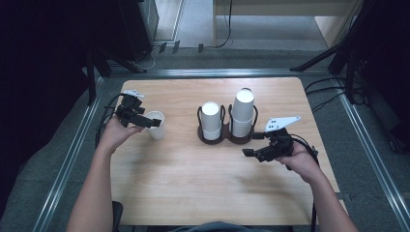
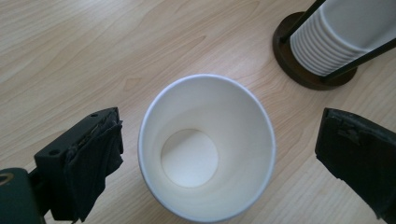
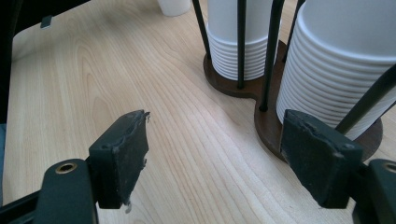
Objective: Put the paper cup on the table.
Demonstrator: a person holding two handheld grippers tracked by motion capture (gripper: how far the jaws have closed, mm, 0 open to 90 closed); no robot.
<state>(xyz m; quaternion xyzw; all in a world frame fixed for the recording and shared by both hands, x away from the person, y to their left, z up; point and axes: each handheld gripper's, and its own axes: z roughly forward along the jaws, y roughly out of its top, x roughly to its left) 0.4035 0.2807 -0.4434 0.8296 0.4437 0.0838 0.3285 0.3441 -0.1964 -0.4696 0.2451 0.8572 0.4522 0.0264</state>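
A plain white paper cup (image 2: 205, 149) stands upright and empty at the table's (image 1: 183, 193) left side, mouth up. The left gripper (image 1: 151, 122) hovers over it, jaws wide either side of the rim, clear of it. The right gripper (image 1: 246, 153) sits level near the cup holder (image 1: 212, 139), jaws spread wide on nothing.

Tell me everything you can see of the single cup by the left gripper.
The single cup is plain white, paper by its look, with a rolled rim and a round flat bottom. It stands upright and empty on the wooden table, left of the cup holder and apart from it. The left gripper straddles it from above with its jaws wide; neither pad presses its wall, and a gap shows on each side. Only the table touches it.
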